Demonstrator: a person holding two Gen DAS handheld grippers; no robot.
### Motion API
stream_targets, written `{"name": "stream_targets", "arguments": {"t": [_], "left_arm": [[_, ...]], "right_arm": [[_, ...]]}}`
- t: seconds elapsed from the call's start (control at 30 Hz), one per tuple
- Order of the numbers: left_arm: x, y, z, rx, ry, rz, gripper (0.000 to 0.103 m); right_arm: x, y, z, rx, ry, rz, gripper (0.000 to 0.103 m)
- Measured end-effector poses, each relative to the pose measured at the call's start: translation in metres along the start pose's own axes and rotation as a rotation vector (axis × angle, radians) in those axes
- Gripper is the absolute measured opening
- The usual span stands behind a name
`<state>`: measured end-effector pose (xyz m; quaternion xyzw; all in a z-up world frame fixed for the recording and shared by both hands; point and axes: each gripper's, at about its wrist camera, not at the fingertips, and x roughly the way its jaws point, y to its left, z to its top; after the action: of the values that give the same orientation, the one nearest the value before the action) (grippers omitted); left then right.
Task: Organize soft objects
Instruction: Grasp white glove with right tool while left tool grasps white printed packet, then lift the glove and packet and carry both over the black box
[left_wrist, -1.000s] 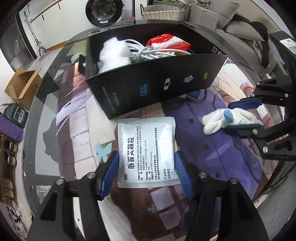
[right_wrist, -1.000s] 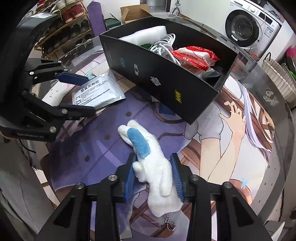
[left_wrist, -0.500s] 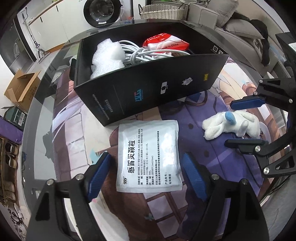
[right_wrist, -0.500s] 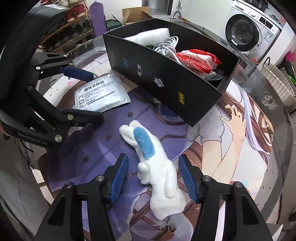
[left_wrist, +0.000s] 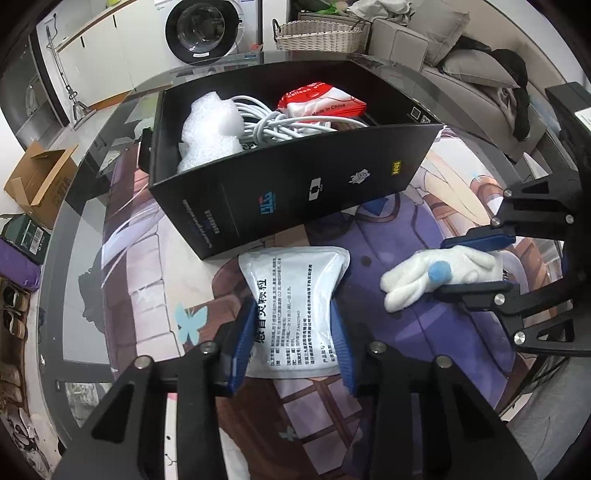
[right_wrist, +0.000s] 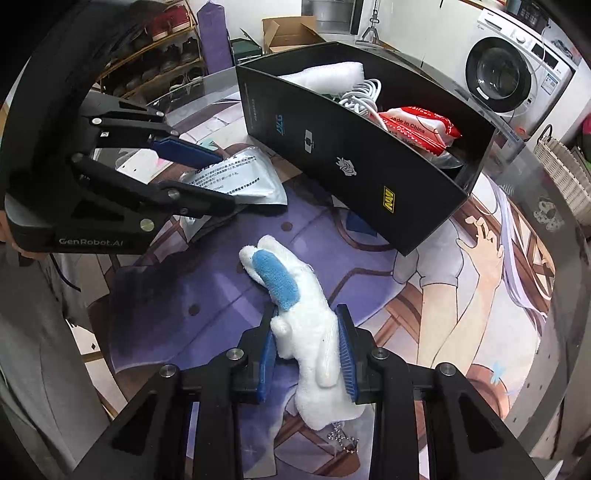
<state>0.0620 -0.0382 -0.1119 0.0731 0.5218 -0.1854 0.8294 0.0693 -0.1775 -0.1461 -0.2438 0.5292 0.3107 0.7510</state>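
In front of the long black cardboard box (left_wrist: 295, 184), on its printed side, 2 soft items are each held in a pair of tongs. The left gripper (left_wrist: 293, 343) is clamped on the near end of the flat silver-white foil sachet with black printed text (left_wrist: 295, 291); the sachet's far edge lies just beside the box wall. The right gripper (right_wrist: 306, 354) is clamped across the body of the white plush rabbit toy with a blue ear (right_wrist: 295, 314), blue pads pressed into the fur on both sides; the toy sits further from the box than the sachet, on the purple printed mat (right_wrist: 207, 288).

Judgement on the step in hand: both grasps look set, so lifting into the box comes next. Lift each item straight up until it clears the box's front wall before moving over it. The sachet is pinched at 1 end only and will likely droop, so give it extra height. The toy's small metal bead chain (right_wrist: 345, 441) hangs at the near end and could snag on the rim. Release low over free floor space, away from the cable.

Count:
- box: 1
- grippers: 2, both closed on cargo
- outside the box: 1 sachet, 1 plush toy
- inside the box: 1 white bubble-wrap wad (left_wrist: 210, 129), 1 coiled white cable (left_wrist: 273, 125), 1 red-and-white plastic packet (left_wrist: 323, 101); anything beneath them is hidden.
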Motion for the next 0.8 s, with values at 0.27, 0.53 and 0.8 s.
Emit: {"name": "stream_targets", "arguments": {"t": [0.27,0.53,0.8], "left_arm": [[-0.002,-0.006,0.001,0.0,-0.007,0.003,0.035],[-0.016,-0.013,0.003,0.021,-0.051,-0.007,0.034],[-0.038,-0.016,0.01,0.039,-0.155,-0.013,0.034]], "right_arm": [[0.001,-0.003,0.0,0.011,-0.008,-0.009,0.03],[-0.011,-0.005,-0.003,0.025,-0.038,-0.02,0.03],[-0.046,-0.01,0.004,0.058,-0.181,-0.041,0.03]]}}
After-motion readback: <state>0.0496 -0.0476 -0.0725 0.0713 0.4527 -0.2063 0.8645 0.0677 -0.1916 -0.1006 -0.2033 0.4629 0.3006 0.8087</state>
